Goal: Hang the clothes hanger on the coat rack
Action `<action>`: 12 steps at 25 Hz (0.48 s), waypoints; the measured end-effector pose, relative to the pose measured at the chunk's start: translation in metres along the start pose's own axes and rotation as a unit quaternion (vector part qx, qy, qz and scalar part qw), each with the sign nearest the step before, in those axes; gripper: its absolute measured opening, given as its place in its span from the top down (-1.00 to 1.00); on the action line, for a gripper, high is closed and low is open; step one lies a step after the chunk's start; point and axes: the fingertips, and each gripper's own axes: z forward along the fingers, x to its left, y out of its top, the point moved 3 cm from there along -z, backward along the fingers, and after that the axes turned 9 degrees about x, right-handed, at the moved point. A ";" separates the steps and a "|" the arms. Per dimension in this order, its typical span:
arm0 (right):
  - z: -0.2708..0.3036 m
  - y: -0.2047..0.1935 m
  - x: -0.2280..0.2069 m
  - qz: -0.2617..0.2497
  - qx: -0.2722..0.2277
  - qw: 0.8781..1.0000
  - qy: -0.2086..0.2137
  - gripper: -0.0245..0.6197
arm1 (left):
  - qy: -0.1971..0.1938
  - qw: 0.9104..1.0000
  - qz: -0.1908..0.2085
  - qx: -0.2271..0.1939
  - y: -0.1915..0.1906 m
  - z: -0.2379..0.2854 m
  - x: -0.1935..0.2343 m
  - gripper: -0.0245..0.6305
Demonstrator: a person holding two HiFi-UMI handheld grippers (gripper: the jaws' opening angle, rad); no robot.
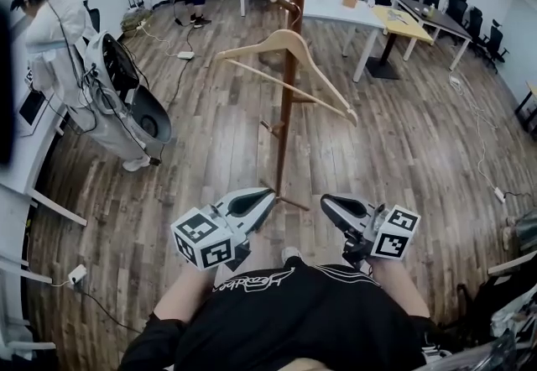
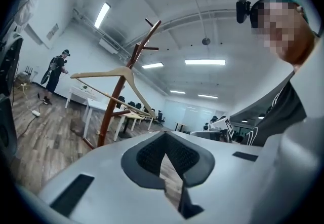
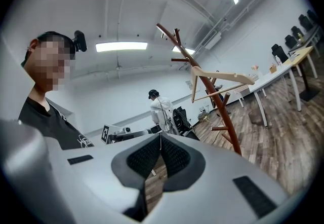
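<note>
In the head view the wooden clothes hanger hangs against the pole of the coat rack, up near its upper pegs and tilted, with one arm reaching out lower on the right. The left tongs and right tongs sit low by the person's body, well apart from the rack, above the wooden floor. The hanging itself looks done, so the step in hand is probably to check it and stay clear. That means keeping both tongs away from the pole and the low arm of the hanger, so nothing knocks it off its peg. This view does not show how the hook sits, and it gives only the backs of the tongs. The left gripper view shows the left tongs pressed together with nothing between the pads. It looks up at the clothes hanger from the side, with its neck meeting the coat rack just below a peg, though the hook is too small to make out. The right gripper view shows the right tongs likewise together and empty. It takes in the clothes hanger from the opposite side, with its bar crossing the coat rack, and a person in white stands far behind.
</note>
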 end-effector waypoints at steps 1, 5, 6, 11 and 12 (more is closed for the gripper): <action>0.000 -0.001 0.002 -0.005 0.001 1.000 -0.003 0.80 | -0.001 1.000 0.000 0.002 -0.003 0.000 -0.001 0.91; 0.001 -0.002 0.009 -0.018 0.007 1.000 -0.003 0.80 | -0.011 1.000 -0.001 0.002 -0.007 -0.002 -0.007 0.91; 0.002 -0.002 0.011 -0.018 0.009 1.000 -0.003 0.80 | -0.015 1.000 -0.003 -0.001 -0.006 -0.003 -0.008 0.91; 0.002 -0.001 0.013 -0.021 0.013 1.000 -0.005 0.80 | -0.035 0.999 -0.010 -0.017 -0.001 -0.006 -0.015 0.91; 0.001 -0.002 0.014 -0.022 0.013 1.000 -0.006 0.80 | -0.035 0.999 -0.010 -0.019 0.000 -0.006 -0.015 0.91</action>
